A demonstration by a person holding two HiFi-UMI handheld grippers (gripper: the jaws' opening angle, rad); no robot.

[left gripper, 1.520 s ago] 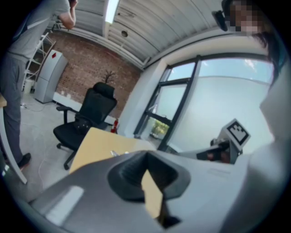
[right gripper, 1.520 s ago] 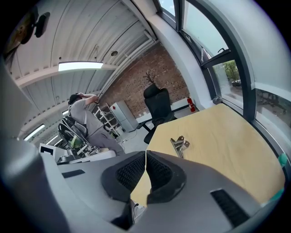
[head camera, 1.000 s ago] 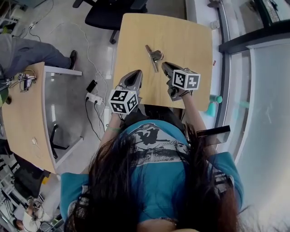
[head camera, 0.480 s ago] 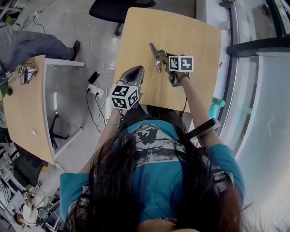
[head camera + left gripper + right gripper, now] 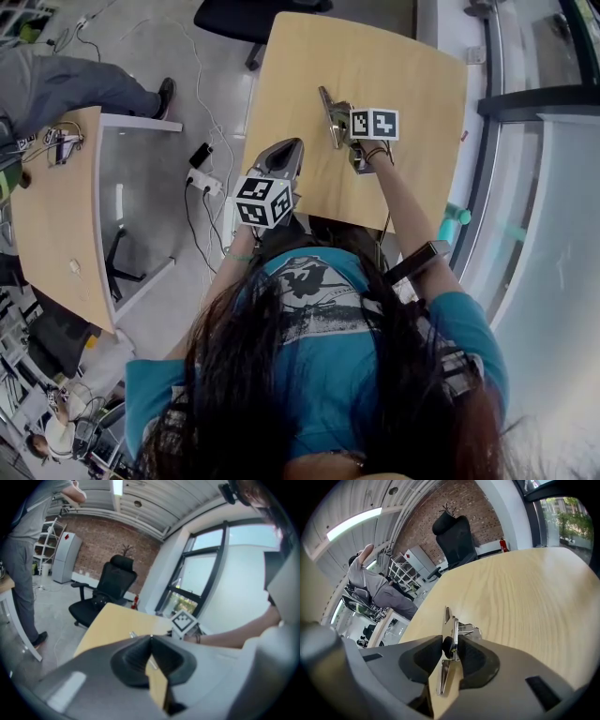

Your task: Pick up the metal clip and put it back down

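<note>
The metal clip lies on the wooden table, a long shiny strip with wire handles. My right gripper is at the clip, under its marker cube. In the right gripper view the clip stands on edge between the black pads, the jaws are closing, and both pads touch it. The clip's lower end still rests on the tabletop. My left gripper hovers at the table's near left edge, shut and holding nothing; its pads meet at the tip.
A black office chair stands beyond the table's far edge. To the left is a second wooden table with a standing person beside it. A power strip and cables lie on the floor. A window wall runs along the right.
My right gripper moved forward from the near right of the table to the clip and its jaws came round it. The left gripper barely moved.
</note>
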